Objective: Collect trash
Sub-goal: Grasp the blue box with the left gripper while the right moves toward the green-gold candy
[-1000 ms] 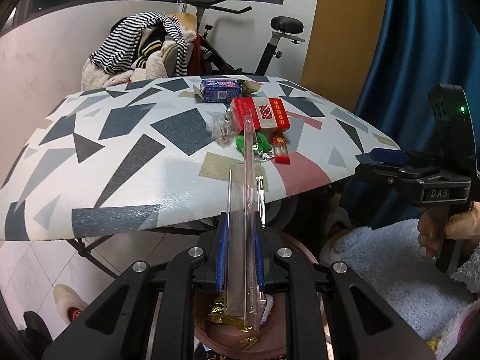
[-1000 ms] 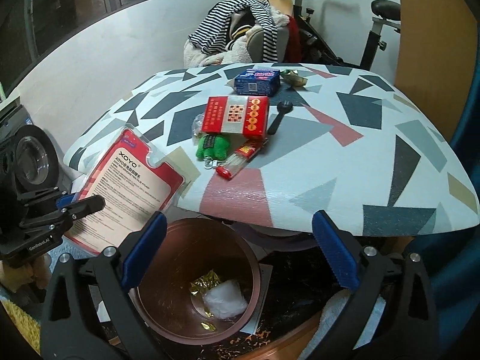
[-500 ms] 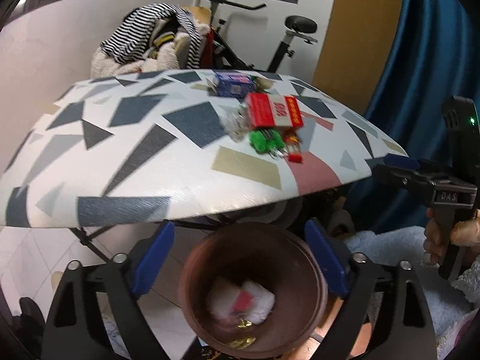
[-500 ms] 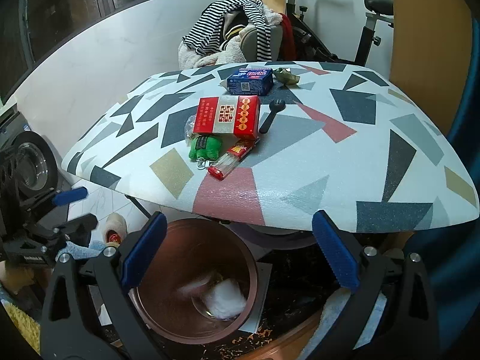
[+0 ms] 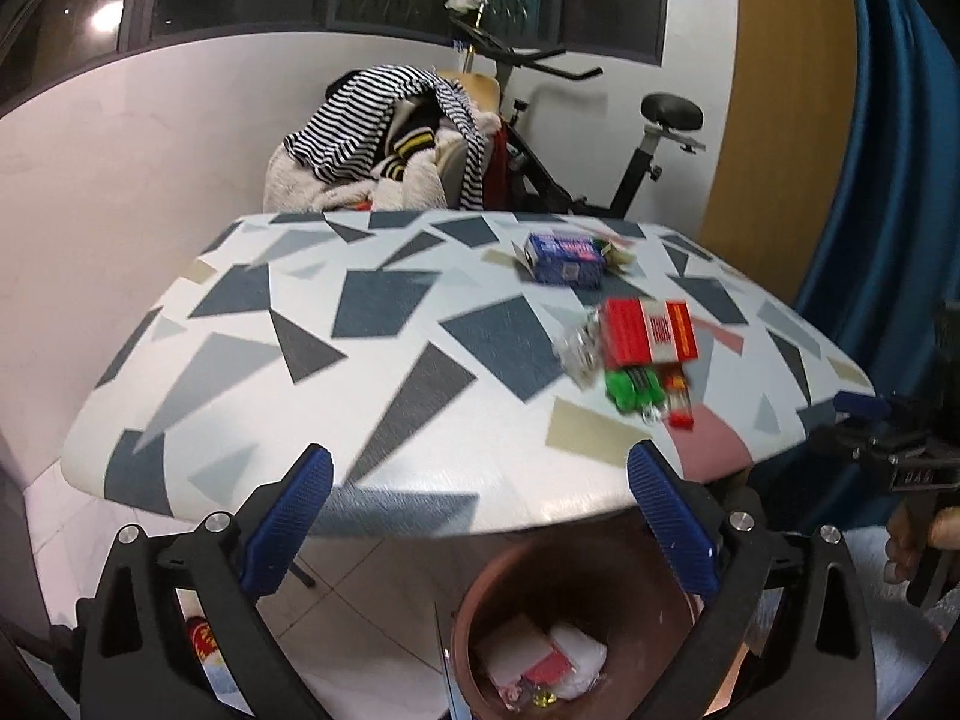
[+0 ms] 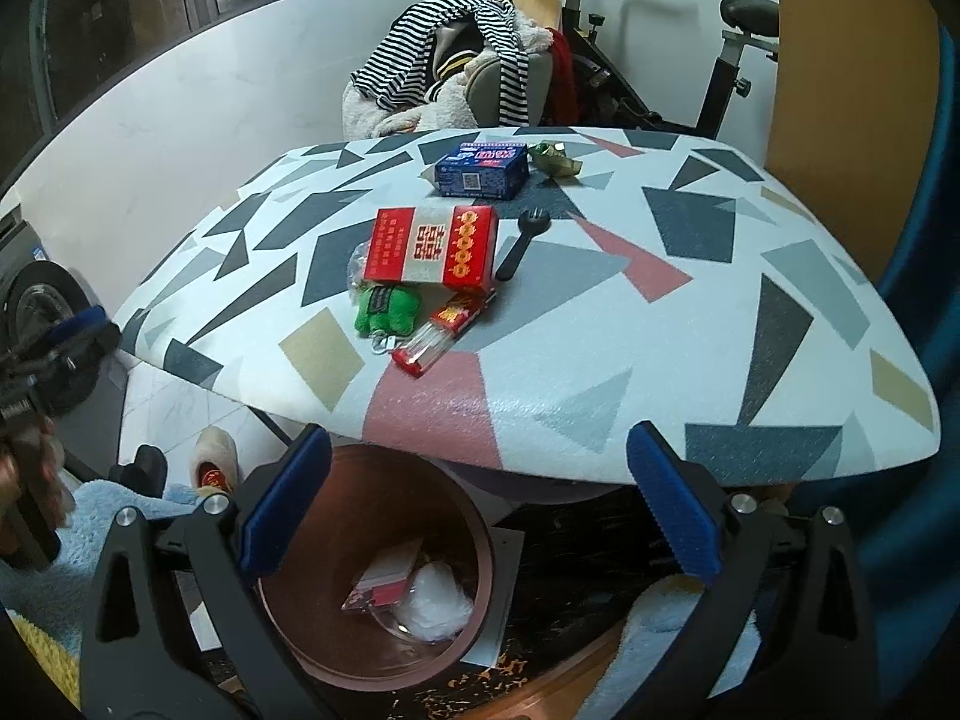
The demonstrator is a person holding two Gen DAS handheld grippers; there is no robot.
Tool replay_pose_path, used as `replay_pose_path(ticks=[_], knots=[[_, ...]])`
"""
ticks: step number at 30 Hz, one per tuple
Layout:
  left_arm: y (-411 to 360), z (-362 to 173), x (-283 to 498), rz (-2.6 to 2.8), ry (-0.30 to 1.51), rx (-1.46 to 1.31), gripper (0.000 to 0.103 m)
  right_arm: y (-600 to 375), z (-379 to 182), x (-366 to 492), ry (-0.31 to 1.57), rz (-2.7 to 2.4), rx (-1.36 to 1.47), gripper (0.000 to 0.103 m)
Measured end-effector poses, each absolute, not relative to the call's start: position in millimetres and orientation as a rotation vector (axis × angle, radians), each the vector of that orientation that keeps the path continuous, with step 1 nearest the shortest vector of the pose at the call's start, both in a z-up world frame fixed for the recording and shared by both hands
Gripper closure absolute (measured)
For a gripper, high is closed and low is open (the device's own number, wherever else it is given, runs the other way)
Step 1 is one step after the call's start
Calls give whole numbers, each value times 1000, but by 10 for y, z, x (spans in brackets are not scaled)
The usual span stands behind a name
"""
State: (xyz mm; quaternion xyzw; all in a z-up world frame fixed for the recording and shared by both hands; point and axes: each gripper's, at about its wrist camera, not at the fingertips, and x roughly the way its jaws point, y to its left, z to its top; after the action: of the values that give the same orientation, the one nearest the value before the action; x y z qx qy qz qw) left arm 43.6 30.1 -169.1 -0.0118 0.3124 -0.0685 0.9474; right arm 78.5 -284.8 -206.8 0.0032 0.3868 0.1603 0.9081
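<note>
A brown round bin [image 6: 384,576] stands on the floor under the table's front edge; it also shows in the left wrist view [image 5: 576,624]. Red-and-clear plastic packaging [image 6: 384,585] and white wrapping lie inside it. On the patterned table [image 6: 660,360] lie a red box [image 6: 435,246], a green plush [image 6: 387,309], a red lighter pack [image 6: 441,333], a black spoon [image 6: 522,243], a blue box [image 6: 483,168] and a gold wrapper [image 6: 558,156]. My left gripper [image 5: 480,516] is open and empty above the bin. My right gripper [image 6: 477,498] is open and empty.
An exercise bike [image 5: 576,138] and a chair heaped with striped clothes [image 5: 384,138] stand behind the table. A blue curtain [image 5: 900,180] hangs at the right. Slippers [image 6: 210,465] lie on the floor left of the bin. Light fleece fabric [image 6: 108,516] lies at the lower left.
My left gripper opened and dropped the plastic packaging into the bin, then lifted and swung left. My right gripper stayed open and barely moved.
</note>
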Motion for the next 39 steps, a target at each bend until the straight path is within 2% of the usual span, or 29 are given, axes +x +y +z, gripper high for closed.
replay_pose_path(ticks=[13,24,30,33,39], knots=[[502,-1477,683,-182,606,-62,6,-2950,-1939,1124,839,257,-4,6],[349,-1245,1024,-202,559,0,6,-3014,-1706,1486,775,241,-78,6],[131,-1131,1498,-265,571,40,6,-2946,-1562,1816,734,250,-142,6],[-44,-1115,1850,-287,576,77,6,-2919,-1555,2088,783,262,-138,6],[-526,-1385,2836,-371,751,86,6,-2956,-1596,2559,770,193,-102,6]])
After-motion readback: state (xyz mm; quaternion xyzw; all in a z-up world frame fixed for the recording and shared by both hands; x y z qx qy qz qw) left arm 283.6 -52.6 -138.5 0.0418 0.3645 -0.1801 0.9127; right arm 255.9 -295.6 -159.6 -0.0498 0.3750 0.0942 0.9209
